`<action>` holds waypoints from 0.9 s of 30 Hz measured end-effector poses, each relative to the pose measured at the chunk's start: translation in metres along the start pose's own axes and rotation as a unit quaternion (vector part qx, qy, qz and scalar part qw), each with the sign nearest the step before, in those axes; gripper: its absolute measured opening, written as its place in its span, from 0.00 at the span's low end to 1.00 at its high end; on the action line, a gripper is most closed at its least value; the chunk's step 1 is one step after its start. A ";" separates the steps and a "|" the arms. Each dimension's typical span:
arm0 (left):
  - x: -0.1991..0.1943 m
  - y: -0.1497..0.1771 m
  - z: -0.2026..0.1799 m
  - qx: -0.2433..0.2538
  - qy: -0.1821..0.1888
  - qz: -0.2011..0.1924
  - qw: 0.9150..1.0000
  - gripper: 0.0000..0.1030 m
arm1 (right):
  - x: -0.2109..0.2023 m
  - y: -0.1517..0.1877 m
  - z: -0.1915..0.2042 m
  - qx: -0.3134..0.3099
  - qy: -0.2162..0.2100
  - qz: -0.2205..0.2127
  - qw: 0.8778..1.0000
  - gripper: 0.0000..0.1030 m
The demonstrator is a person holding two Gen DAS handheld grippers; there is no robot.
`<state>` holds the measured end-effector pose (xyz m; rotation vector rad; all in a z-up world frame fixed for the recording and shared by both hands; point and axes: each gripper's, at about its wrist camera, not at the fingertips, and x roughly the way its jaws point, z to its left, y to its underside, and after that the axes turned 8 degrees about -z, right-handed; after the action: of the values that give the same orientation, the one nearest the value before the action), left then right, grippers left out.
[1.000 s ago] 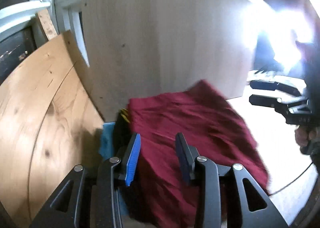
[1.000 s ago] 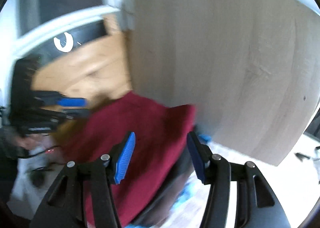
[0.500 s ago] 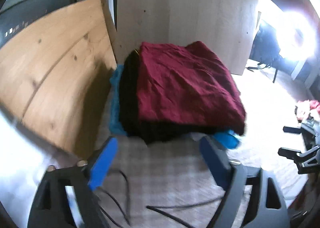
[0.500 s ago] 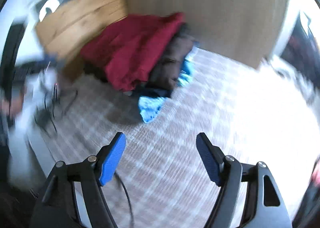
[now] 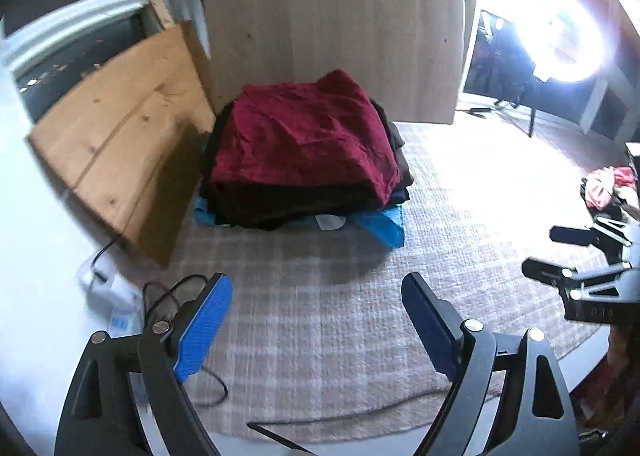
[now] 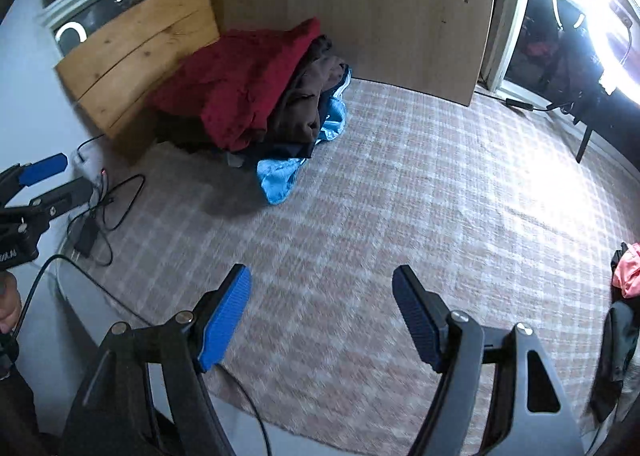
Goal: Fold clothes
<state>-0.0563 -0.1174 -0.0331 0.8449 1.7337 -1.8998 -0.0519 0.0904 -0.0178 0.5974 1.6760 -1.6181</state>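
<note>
Left wrist view: left tongs [image 5: 316,320] spread wide and empty above the checked rug [image 5: 320,296], well apart from the stack of folded clothes [image 5: 304,184]; maroon garment [image 5: 304,136] folded flat on top, dark pieces beneath, blue garment [image 5: 380,224] spilling out at the base. Right wrist view: right tongs [image 6: 320,316] likewise wide apart, gripping nothing, aimed at bare rug. Stack tucked in the corner between the leaning pine board [image 5: 120,144] and the pale upright panel [image 5: 332,32]. Loose clothes [image 6: 628,272] heaped at the far right edge of the rug, seemingly unfolded. Judged stage: between garments, both tongs free. Next move, if folding goes on: a turn toward the loose heap and a pinch on a single garment. Possible snags: black cables [image 6: 108,196] and a white power strip [image 5: 104,288] at the left edge of the rug; glare from the ring light [image 5: 560,36] washing out the right side.
</note>
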 end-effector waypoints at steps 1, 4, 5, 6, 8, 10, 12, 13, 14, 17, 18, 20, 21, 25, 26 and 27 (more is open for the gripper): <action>-0.007 0.002 -0.006 -0.004 -0.007 -0.003 1.000 0.84 | -0.008 0.004 -0.004 -0.005 0.001 -0.004 1.000 0.70; -0.028 0.008 -0.025 -0.018 -0.023 -0.009 1.000 0.84 | -0.030 0.019 -0.022 -0.009 0.003 -0.019 1.000 0.70; -0.034 0.010 -0.031 -0.022 -0.028 -0.011 0.999 0.84 | -0.037 0.025 -0.029 -0.008 0.002 -0.024 1.000 0.70; -0.041 0.013 -0.038 -0.026 -0.033 -0.014 0.999 0.84 | -0.045 0.031 -0.037 -0.007 0.000 -0.030 1.000 0.70; -0.058 0.020 -0.054 -0.035 -0.041 -0.021 0.998 0.84 | -0.058 0.044 -0.051 -0.005 0.000 -0.039 0.999 0.70; -0.072 0.026 -0.066 -0.041 -0.043 -0.025 0.998 0.84 | -0.071 0.059 -0.065 -0.002 0.003 -0.046 0.999 0.70; -0.086 0.034 -0.079 -0.047 -0.046 -0.029 0.997 0.84 | -0.077 0.071 -0.075 0.000 0.006 -0.046 0.999 0.70; -0.094 0.038 -0.085 -0.051 -0.048 -0.030 0.997 0.84 | -0.080 0.077 -0.079 0.001 0.006 -0.045 0.999 0.70; -0.100 0.042 -0.091 -0.050 -0.050 -0.032 0.997 0.84 | -0.083 0.082 -0.083 0.004 0.003 -0.045 0.999 0.70; -0.118 0.052 -0.106 -0.047 -0.062 -0.039 0.996 0.84 | -0.091 0.095 -0.090 0.007 -0.003 -0.044 0.999 0.70; -0.125 0.055 -0.111 -0.049 -0.063 -0.040 0.996 0.84 | -0.093 0.098 -0.091 0.007 -0.004 -0.045 0.999 0.70; -0.133 0.059 -0.115 -0.055 -0.059 -0.043 0.996 0.84 | -0.098 0.104 -0.092 0.005 -0.008 -0.047 0.999 0.70; -0.137 0.060 -0.117 -0.055 -0.061 -0.045 0.996 0.84 | -0.101 0.105 -0.092 0.004 -0.010 -0.048 0.999 0.70; -0.152 0.063 -0.124 -0.056 -0.066 -0.055 0.995 0.84 | -0.111 0.111 -0.088 -0.009 -0.010 -0.056 0.998 0.70; -0.155 0.064 -0.126 -0.056 -0.067 -0.058 0.995 0.84 | -0.114 0.111 -0.088 -0.013 -0.008 -0.058 0.998 0.70; -0.158 0.065 -0.127 -0.058 -0.068 -0.060 0.994 0.84 | -0.115 0.112 -0.087 -0.016 -0.007 -0.059 0.998 0.70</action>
<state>0.1204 -0.0139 0.0245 0.5666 1.8252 -1.8640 0.0899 0.2053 -0.0068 0.4773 1.7526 -1.6708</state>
